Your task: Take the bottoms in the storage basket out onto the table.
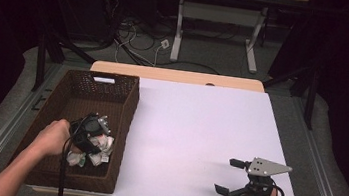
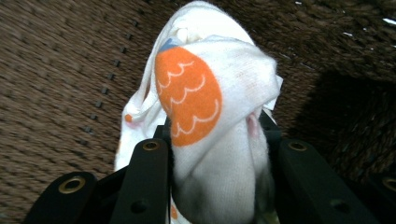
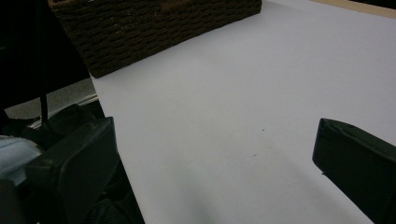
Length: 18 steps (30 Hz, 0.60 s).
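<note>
We are working over the white bench (image 1: 198, 131), where the brown wicker basket (image 1: 81, 101) is sitting along its left side, and the step in hand, as we are judging it, is lifting one small garment out of that basket. Inside the basket, at its near end, a little heap of white clothes (image 1: 97, 155) is lying, and the left tongs (image 1: 88, 133) are reaching down into it. In the left gripper view those tongs (image 2: 217, 154) are pinching a white cloth with an orange scalloped patch (image 2: 196, 102), which is bunching up between the two black jaws and hanging over the woven basket floor. To do this well we are wanting to keep the pinch firm and bring the cloth straight up until its trailing end is clearing the basket wall (a sideways pull too soon could be dragging the fabric over the rough weave, or hauling a neighbouring piece along with it). We cannot tell whether a second garment is clinging underneath, so we are watching the heap as the cloth is coming free. The right tongs (image 1: 233, 178) are hovering spread wide and empty above the near right part of the bench, well apart from the basket, ready to be taking a corner once the cloth is arriving over the open surface.
</note>
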Motion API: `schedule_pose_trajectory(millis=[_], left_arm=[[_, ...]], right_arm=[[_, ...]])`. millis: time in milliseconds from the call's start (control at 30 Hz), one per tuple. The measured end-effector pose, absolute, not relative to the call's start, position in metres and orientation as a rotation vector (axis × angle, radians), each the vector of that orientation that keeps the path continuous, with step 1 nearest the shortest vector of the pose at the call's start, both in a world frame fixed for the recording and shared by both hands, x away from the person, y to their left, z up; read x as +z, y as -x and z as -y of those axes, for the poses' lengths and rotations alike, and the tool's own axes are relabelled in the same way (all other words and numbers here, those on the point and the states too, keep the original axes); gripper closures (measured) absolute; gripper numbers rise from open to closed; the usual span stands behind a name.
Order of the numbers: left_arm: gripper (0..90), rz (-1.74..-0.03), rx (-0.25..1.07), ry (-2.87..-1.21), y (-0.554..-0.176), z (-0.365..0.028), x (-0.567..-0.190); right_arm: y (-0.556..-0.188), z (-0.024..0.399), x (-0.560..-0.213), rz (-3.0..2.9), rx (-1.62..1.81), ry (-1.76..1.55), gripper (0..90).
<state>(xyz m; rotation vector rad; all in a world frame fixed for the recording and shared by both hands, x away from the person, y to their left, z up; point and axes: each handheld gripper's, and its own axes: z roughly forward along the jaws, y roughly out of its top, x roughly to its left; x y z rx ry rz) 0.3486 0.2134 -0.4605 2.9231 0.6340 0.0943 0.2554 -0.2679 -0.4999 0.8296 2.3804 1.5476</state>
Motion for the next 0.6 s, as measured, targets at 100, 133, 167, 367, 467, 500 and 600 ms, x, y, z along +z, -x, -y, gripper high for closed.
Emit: schedule_pose_trajectory(millis=[100, 133, 167, 367, 467, 500, 600], left_arm=[[67.3, -0.605, 0.127, -2.926, -0.351, -0.213, -0.455], [67.4, -0.604, 0.134, -2.923, -0.351, -0.213, -0.454], [67.4, -0.602, 0.143, -2.921, -0.352, -0.213, -0.453], [67.4, -0.586, 0.183, -2.933, -0.354, -0.215, -0.448], [67.4, -0.568, 0.2, -2.936, -0.354, -0.217, -0.445], [67.4, -0.569, 0.208, -2.935, -0.354, -0.218, -0.444], [67.4, -0.56, 0.221, -2.932, -0.356, -0.22, -0.441]], right_arm=[[-0.256, 0.269, -0.5, -2.38, 1.542, -0.83, 0.0], [-0.256, 0.269, -0.5, -2.382, 1.541, -0.828, 0.0], [-0.256, 0.269, -0.5, -2.382, 1.541, -0.828, 0.0], [-0.255, 0.27, -0.5, -2.378, 1.545, -0.833, 0.0], [-0.255, 0.27, -0.5, -2.379, 1.542, -0.834, 0.0], [-0.255, 0.271, -0.5, -2.378, 1.544, -0.834, 0.0], [-0.255, 0.27, -0.5, -2.377, 1.544, -0.836, 0.0]])
